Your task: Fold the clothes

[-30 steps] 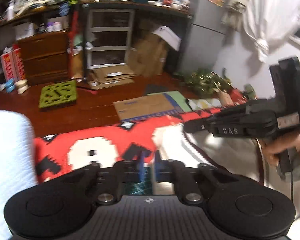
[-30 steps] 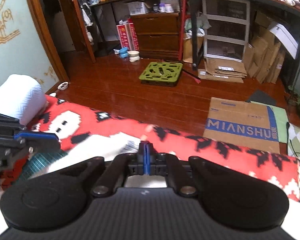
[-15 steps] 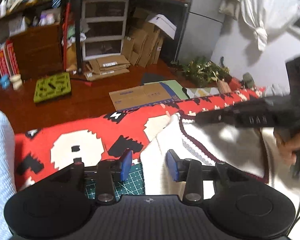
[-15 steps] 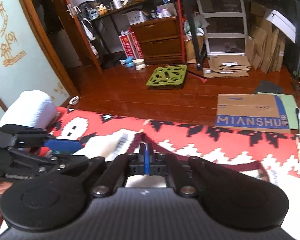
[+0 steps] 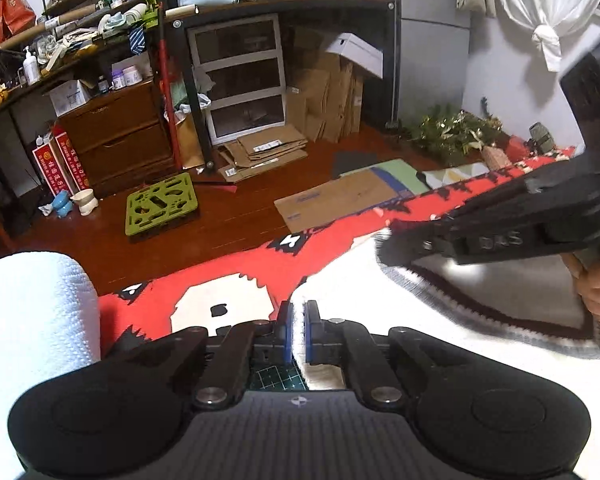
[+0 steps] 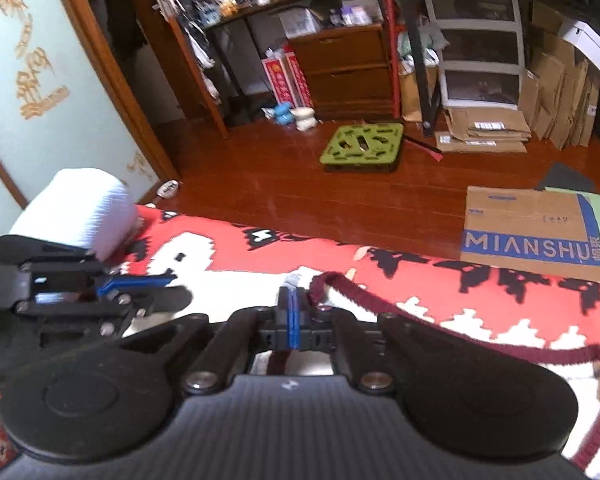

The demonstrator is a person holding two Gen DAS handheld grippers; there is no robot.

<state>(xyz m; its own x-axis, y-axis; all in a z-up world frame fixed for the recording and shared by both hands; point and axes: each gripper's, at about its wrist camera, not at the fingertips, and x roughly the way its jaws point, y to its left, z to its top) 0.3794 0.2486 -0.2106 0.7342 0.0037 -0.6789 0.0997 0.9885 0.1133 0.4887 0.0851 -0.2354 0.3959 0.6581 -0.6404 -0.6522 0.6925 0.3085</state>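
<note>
Left gripper point(image 5: 298, 330): the blue pads stand nearly together, pinching a white edge of the sweater point(image 5: 440, 320) between them.
Right gripper point(image 6: 293, 307): the pads are pressed together on a thin fold of the sweater point(image 6: 380, 308) just beside its dark red neckline trim point(image 6: 452, 332).
Hand point(image 5: 596, 284): bare fingers wrap the right gripper's handle at the right edge of the left view.
Sweater, place: it lies on the blanket point(image 5: 236, 280), spreading right of the left gripper and under the right one.
Sweater, direction: the neckline opens toward the blanket's far edge; the long axis cannot be told, since most of the body is hidden.
Surface: a red blanket with white and black block figures; a green cutting mat point(image 5: 276, 378) shows under the left gripper.
Paper towel roll point(image 5: 32, 320): it stands at the blanket's left end.
Floor point(image 6: 284, 200): reddish wood, bearing a flat cardboard box point(image 6: 532, 236) and a green tray point(image 6: 362, 146).
Far wall: a wooden drawer chest point(image 5: 116, 136) and white plastic drawers point(image 5: 244, 76) under cluttered shelves.
</note>
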